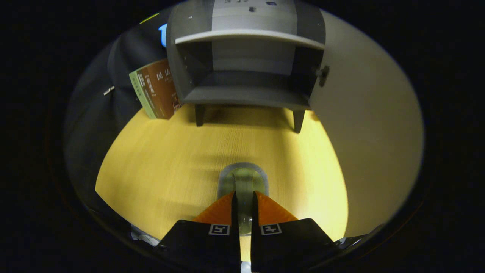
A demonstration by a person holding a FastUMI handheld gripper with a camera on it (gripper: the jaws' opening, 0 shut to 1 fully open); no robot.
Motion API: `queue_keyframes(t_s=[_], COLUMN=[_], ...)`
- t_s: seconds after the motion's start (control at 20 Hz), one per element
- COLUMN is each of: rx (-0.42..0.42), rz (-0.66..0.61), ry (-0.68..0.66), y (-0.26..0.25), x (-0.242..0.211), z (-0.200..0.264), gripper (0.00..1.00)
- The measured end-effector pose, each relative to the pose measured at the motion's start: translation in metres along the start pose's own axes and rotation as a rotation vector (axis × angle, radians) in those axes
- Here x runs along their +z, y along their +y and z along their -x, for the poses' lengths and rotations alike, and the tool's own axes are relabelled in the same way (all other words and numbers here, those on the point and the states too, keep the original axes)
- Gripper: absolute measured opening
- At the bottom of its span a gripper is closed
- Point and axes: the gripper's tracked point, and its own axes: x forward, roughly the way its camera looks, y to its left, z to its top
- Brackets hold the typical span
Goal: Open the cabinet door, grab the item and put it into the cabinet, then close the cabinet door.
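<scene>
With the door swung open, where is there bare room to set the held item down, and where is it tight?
The cabinet's lower compartment looks bare, bordered by the shelf above and the open door beside it. The wooden tabletop between claw and cabinet legs is also free. It is crowded beside the cabinet, where a book leans. The claw is shut on a clear glass item.

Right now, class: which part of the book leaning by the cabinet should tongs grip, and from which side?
Its top edge, from above on the side away from the cabinet: the book stands tilted against the cabinet's outer wall, leaving that edge free. The tongs look shut on a clear item, so that must be set down first.
</scene>
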Motion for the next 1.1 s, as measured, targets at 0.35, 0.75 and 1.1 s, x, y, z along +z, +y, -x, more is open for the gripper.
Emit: queue_keyframes(t_s=[0.35,0.75,1.1], rx=[-0.028,-0.04,-0.014], rz=[0.012,0.038,0.044], ry=[-0.228,-0.431,-0.553], y=[-0.014,-0.018,-0.009], x=[0.117,0.24,0.335], z=[0.049,0.075,0.067], gripper=[0.14,0.14,0.14])
